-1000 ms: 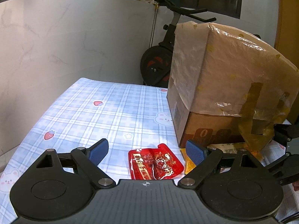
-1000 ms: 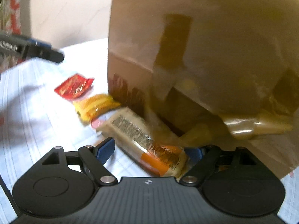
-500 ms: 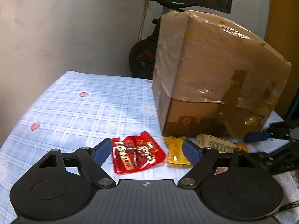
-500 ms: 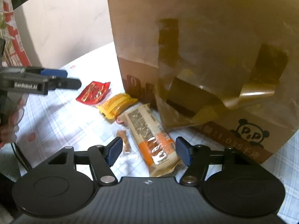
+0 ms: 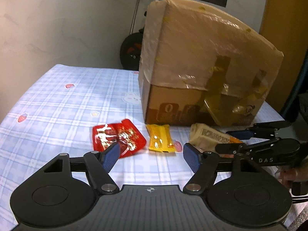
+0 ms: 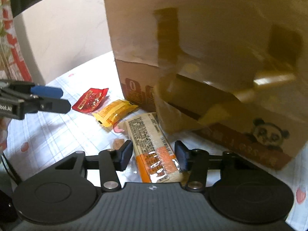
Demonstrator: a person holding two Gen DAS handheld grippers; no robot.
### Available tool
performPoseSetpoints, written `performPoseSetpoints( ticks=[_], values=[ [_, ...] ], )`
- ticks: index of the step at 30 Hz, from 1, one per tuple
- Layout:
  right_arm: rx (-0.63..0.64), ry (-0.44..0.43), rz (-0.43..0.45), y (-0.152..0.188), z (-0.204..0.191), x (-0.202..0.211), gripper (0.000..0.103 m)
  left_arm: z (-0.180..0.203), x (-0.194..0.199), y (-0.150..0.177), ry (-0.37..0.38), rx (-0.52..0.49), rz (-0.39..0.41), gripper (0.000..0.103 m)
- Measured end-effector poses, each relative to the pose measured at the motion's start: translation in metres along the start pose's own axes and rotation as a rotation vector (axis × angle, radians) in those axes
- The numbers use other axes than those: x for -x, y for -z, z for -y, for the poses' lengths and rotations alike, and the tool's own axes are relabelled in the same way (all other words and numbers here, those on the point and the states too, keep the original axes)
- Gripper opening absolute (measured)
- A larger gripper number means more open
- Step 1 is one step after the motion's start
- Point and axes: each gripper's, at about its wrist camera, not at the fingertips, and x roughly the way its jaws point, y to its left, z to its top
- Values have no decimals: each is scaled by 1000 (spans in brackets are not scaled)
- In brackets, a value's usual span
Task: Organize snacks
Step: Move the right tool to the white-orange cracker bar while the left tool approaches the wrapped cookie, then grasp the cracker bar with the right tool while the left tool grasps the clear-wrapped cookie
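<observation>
Right gripper [image 6: 153, 155] narrower than before, astride beige snack bar [image 6: 154, 150].

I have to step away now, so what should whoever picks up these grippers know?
Right gripper: jaws have just been closing around the long orange-and-cream snack bar; the bar lies between the pads, and a small gap still shows on each side, so no grip yet.
Left gripper: open, jaws have just been narrowing, holding nothing, above the red packet and yellow packet.
All three snacks lie on the checked tablecloth, in a row before the taped cardboard box.
Done: nothing put away yet.
Left: grip the bar, then sort all three.
</observation>
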Motion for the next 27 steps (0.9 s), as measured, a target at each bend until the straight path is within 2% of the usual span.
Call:
performPoseSetpoints(
  ticks=[5,10,12,16,21,27],
  values=[
    [-69,55,53,20,9,22,48,11,-9,2,48,17,-40,71],
    [-62,124,77,32,9,38,48,31,-18,4,83,8,-81,65],
    [-69,137,92,37,11,43,48,39,-24,5,99,28,-100,58],
    [-67,143,109,41,11,45,47,53,-34,6,131,56,-135,54],
    [-95,152,113,42,12,37,47,69,-46,3,96,65,-162,54],
    [-120,144,121,44,14,40,47,82,-62,-1,1,41,-185,54]
  ],
)
